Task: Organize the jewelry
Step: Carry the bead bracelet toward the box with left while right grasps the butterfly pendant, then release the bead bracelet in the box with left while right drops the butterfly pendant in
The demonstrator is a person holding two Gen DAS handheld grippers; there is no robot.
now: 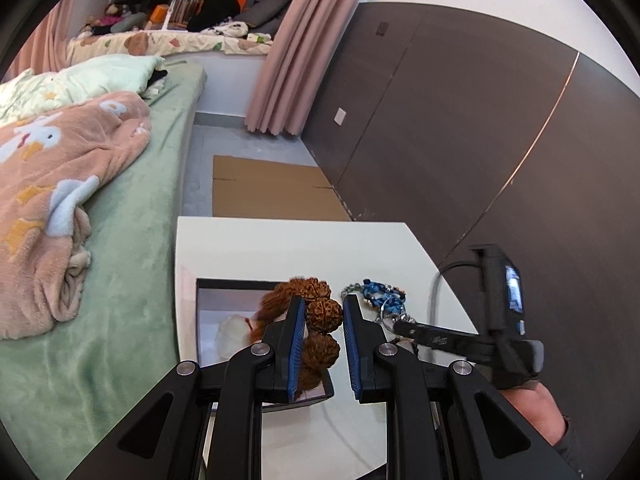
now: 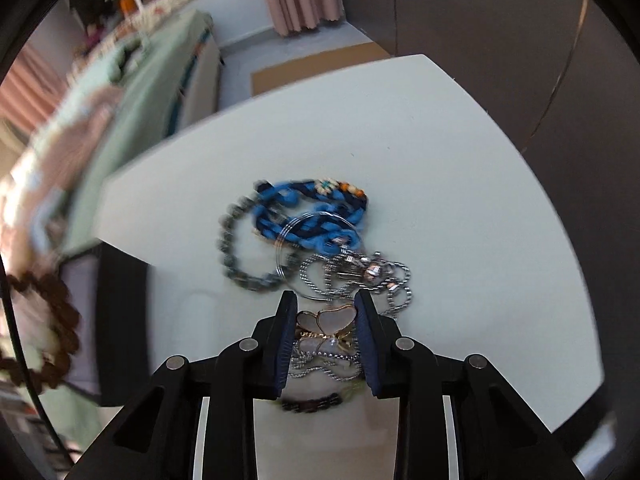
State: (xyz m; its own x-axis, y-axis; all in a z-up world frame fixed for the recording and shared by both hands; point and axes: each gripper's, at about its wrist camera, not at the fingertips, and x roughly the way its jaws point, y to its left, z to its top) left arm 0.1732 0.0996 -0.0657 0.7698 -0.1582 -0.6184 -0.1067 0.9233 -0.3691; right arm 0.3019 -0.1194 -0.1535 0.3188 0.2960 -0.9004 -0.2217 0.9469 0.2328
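The left gripper (image 1: 323, 330) pinches the walnut-bead bracelet (image 1: 316, 320) above the open box (image 1: 224, 320), apparently to drop it inside. The right gripper (image 2: 325, 334) clasps the butterfly-charm chain (image 2: 326, 330), apparently to lift it clear of the tangled pile on the white table (image 2: 440, 160).

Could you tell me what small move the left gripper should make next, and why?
Probably carry on over the open box and lower. The left gripper has the brown seed-bead bracelet between its pads, hanging partly above the box, while the right gripper is busy at the butterfly piece.
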